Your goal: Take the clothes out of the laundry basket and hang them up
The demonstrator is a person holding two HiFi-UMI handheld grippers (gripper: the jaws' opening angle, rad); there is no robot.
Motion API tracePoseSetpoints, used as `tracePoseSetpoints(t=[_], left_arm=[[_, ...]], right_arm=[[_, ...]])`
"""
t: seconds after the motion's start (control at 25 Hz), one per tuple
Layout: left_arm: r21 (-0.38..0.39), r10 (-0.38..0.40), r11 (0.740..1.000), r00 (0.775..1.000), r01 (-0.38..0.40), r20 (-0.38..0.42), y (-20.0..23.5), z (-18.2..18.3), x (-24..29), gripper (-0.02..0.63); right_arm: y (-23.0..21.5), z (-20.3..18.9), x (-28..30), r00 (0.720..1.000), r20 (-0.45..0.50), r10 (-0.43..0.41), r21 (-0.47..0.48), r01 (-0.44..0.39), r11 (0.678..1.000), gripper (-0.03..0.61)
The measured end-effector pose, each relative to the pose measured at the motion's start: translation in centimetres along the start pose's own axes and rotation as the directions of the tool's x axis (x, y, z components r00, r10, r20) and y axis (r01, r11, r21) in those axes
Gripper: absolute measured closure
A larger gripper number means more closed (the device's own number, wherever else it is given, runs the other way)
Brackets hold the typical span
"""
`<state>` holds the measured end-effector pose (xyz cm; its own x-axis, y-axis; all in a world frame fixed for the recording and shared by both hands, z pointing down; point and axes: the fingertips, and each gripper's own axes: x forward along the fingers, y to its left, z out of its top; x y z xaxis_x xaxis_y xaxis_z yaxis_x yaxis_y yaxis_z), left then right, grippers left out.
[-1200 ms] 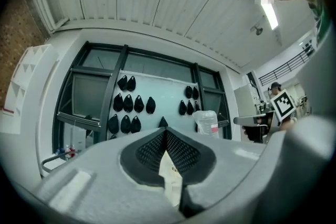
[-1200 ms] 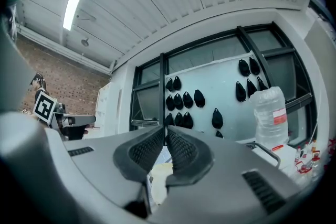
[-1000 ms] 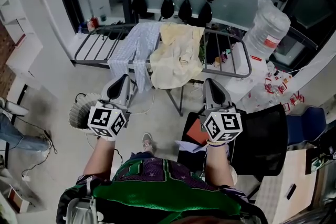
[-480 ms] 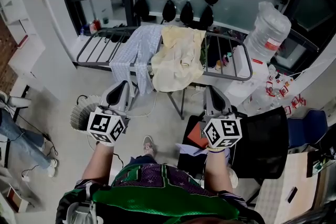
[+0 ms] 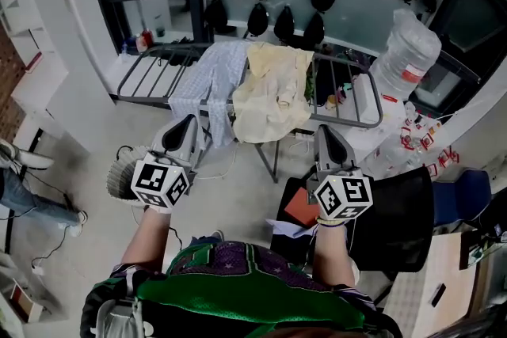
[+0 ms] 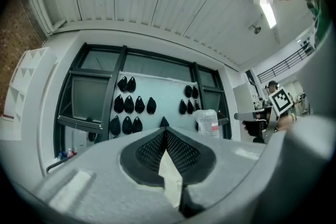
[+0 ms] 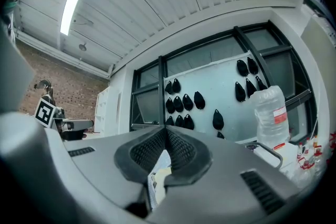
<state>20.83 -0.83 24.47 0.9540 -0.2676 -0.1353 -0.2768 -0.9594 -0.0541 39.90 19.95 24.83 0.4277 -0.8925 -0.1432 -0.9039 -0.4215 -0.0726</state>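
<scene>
With our left gripper (image 5: 184, 124) and right gripper (image 5: 325, 135) shut, empty, and a blue checked shirt (image 5: 207, 79) and cream garment (image 5: 273, 91) draped on the far grey metal rack (image 5: 146, 74), we'd next reach for the near-left pale ribbed laundry basket (image 5: 120, 170).

Shirt (image 5: 204, 83), blouse (image 5: 273, 91) side by side on rack (image 5: 145, 75); basket (image 5: 119, 172) front-left, chair (image 5: 400, 210) front-right.

The person wore a green top (image 5: 253, 305) with a purple, possibly patterned panel (image 5: 238, 257). The left hand-held gripper (image 5: 187, 123) and right hand-held gripper (image 5: 325, 132) were grey, with black ribbed pads (image 6: 184, 152) and black-and-white marker cubes (image 5: 161, 182).
</scene>
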Motion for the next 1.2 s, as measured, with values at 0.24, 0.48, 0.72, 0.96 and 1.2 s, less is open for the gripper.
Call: tracePoseSetpoints(t=[0.24,0.48,0.72,0.96,1.2], left_arm=[[0.035,-0.016,0.999,1.000,0.015,0.020,2.4,1.5,0.9,0.595],[0.008,-0.025,1.000,0.999,0.025,0.030,4.5,1.0,1.5,0.595],[-0.011,-0.038,0.999,0.999,0.038,0.015,5.5,-0.2,1.7,0.595],[-0.025,-0.033,0.999,0.999,0.034,0.005,6.1,-0.8,1.6,0.595],[-0.037,-0.033,0.999,0.999,0.034,0.004,6.2,-1.4,1.7,0.595]], right_arm=[[0.6,1.3,2.4,1.000,0.026,-0.015,0.015,0.014,1.000,0.575],[1.6,0.1,3.8,0.999,0.003,-0.043,-0.017,0.043,0.999,0.577],[2.9,-1.1,4.9,0.999,-0.023,-0.035,-0.010,0.035,0.999,0.577],[3.5,-1.4,5.3,0.999,-0.040,-0.029,-0.016,0.029,0.999,0.577],[3.5,-1.8,5.6,0.999,-0.046,-0.028,-0.017,0.027,0.999,0.577]])
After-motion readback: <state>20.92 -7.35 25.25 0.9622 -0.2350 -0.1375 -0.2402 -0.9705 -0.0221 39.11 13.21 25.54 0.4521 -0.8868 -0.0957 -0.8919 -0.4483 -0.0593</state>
